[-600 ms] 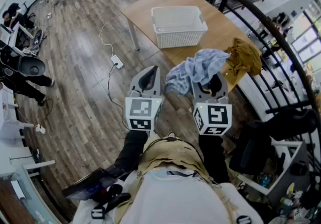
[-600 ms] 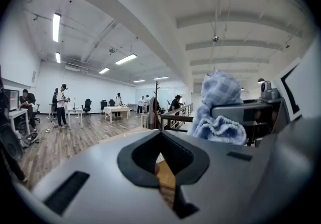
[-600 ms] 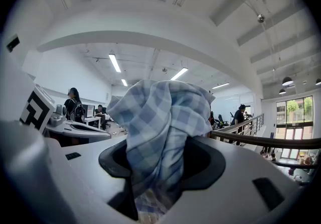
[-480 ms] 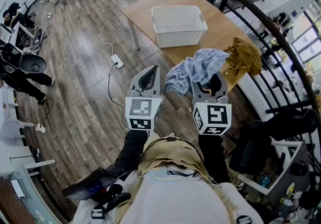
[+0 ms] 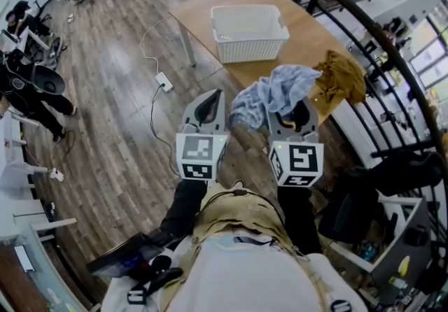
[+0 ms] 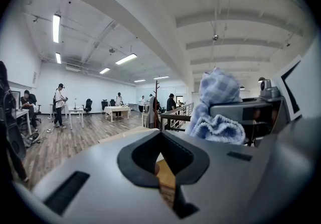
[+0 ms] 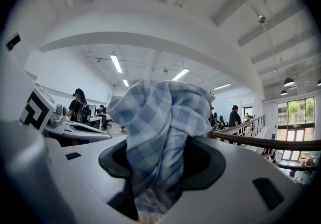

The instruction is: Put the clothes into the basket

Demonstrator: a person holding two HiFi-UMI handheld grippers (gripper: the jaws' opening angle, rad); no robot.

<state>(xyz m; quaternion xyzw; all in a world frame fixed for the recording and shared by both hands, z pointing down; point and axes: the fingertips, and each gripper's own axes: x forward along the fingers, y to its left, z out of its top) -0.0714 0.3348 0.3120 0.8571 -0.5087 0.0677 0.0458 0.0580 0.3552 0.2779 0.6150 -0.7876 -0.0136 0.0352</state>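
Observation:
A white slatted basket stands empty on the wooden table. My right gripper is shut on a blue checked cloth, which bunches up above the table's near edge; in the right gripper view the cloth fills the gap between the jaws. A mustard-brown garment lies on the table to the right of it. My left gripper hovers beside the table's near corner, over the floor, its jaws shut with nothing between them. The left gripper view shows the blue cloth at its right.
A dark curved railing runs along the table's right side. A white power strip with its cable lies on the wood floor left of the table. People sit at desks at the far left. Shelving and clutter stand at the lower right.

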